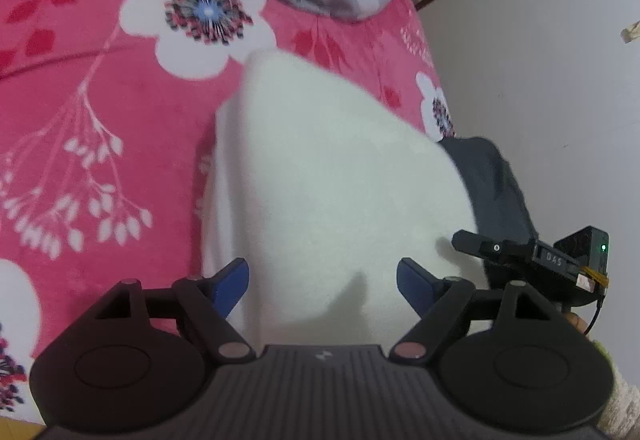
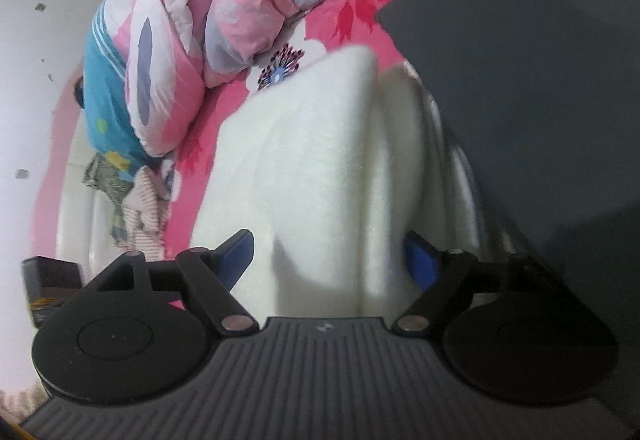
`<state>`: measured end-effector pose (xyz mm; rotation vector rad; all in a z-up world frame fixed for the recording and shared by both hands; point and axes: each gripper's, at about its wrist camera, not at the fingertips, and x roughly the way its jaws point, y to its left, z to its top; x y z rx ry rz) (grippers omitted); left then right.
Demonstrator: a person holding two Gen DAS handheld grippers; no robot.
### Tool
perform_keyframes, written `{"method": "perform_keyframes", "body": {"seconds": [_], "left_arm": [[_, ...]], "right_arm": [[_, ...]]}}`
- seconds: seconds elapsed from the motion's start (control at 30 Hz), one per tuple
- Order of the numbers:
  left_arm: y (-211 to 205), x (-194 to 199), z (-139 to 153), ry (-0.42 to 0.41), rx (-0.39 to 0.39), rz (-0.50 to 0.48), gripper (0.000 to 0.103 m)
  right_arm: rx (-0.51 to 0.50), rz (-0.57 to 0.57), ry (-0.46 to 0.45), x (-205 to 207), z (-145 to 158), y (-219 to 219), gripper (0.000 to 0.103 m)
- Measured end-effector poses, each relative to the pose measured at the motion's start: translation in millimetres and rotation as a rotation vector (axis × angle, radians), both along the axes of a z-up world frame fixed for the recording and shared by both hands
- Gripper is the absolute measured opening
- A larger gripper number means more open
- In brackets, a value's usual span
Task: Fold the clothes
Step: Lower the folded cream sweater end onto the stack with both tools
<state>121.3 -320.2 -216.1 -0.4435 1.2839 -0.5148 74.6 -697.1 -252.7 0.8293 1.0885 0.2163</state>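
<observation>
White garment point(image 1: 320, 176) lies straight ahead btwn both my claws, left claw point(image 1: 322, 282) & right claw point(image 2: 330, 256) spread wide, gripping nothing.

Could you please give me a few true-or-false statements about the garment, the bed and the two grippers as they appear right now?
1. The white fleece garment lies on a pink floral bedspread. True.
2. The left gripper is clamped shut on a fold. False: its blue fingers stand wide apart, with the white fabric lying between them unpinched.
3. A crumpled pink and grey quilt sits beyond the garment. True.
4. The right gripper holds a dark garment. False: it is open over the white fleece.
5. The bedspread is plain blue. False: it is pink with white flowers.
</observation>
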Motion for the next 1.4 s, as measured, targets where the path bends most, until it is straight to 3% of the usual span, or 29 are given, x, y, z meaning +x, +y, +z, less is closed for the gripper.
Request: {"method": "perform_keyframes", "body": {"seconds": [0.17, 0.33, 0.43, 0.57, 0.7, 0.87, 1.07, 1.17, 1.4], "left_arm": [[18, -18, 14, -0.013, 0.010, 0.009, 0.082], [15, -44, 19, -0.034, 0.025, -0.071, 0.082], [6, -54, 8, -0.010, 0.007, -0.100, 0.082], [-6, -61, -11, 0.034, -0.008, -0.132, 0.077], [-12, -64, -15, 0.031, -0.002, -0.159, 0.076], [-2, -61, -8, 0.048, -0.060, -0.132, 0.071], [2, -56, 0, 0.045, -0.122, -0.118, 0.066], [-1, -55, 0, 0.040, -0.094, -0.127, 0.067], [1, -58, -8, 0.047, -0.029, -0.108, 0.069]], "right_arm": [[-0.135, -0.034, -0.048, -19, 29, 3, 0.080], [-0.264, -0.027, -0.079, -47, 64, 10, 0.080], [-0.269, 0.021, -0.037, -67, 69, 21, 0.080], [-0.243, 0.012, 0.049, -82, 50, 30, 0.080], [-0.107, -0.024, 0.110, -82, 26, 33, 0.080], [-0.021, 0.002, 0.069, -84, 33, 46, 0.074], [-0.040, 0.054, 0.047, -75, 42, 62, 0.072], [-0.071, 0.057, 0.054, -75, 46, 64, 0.071], [-0.289, 0.002, 0.117, -99, 50, 34, 0.072]]}}
